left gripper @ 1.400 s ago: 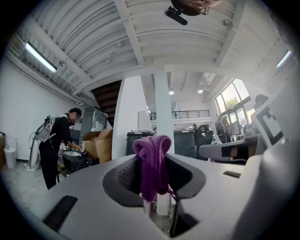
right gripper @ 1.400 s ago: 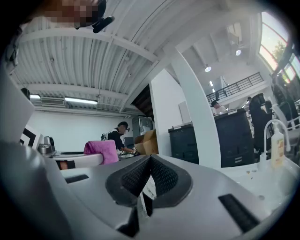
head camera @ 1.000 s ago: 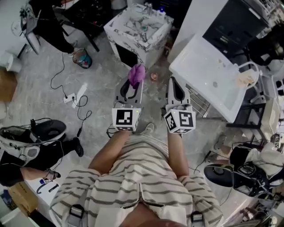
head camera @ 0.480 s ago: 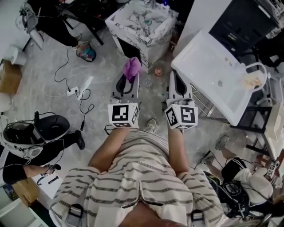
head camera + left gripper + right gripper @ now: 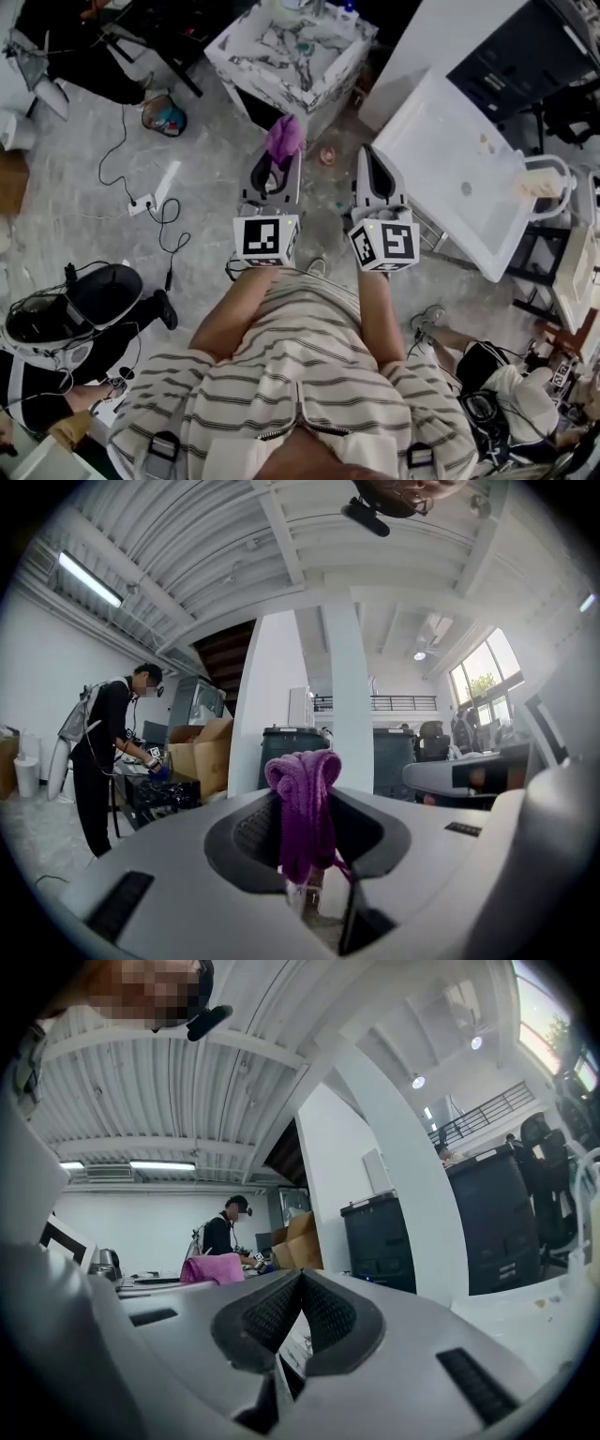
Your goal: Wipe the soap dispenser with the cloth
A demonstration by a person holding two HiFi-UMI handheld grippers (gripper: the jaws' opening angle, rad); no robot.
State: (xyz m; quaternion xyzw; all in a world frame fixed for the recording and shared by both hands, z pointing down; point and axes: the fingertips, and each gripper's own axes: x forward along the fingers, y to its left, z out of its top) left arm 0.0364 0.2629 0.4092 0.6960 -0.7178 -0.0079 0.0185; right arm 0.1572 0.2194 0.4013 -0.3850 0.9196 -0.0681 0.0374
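A bunched purple cloth [image 5: 284,137] sticks up from the tip of my left gripper [image 5: 279,156], which is shut on it. In the left gripper view the cloth [image 5: 302,808] hangs pinched between the jaws. My right gripper [image 5: 368,156] is level beside the left one, shut with nothing in it; its ribbed pads [image 5: 281,1309] meet in the right gripper view. Ahead stands a marble-patterned unit [image 5: 281,58] with small items at its far edge. I cannot pick out a soap dispenser among them.
A white table [image 5: 441,173] stands right of the grippers. Cables and a power strip [image 5: 145,202] lie on the floor at left, with gear [image 5: 66,305] lower left. A person in black [image 5: 105,752] works beside cardboard boxes [image 5: 202,752]. A white column [image 5: 349,696] rises ahead.
Both grippers have travelled side by side with the person toward the marble-patterned unit. The cloth stays pinched in the left gripper and the right jaws stay shut.
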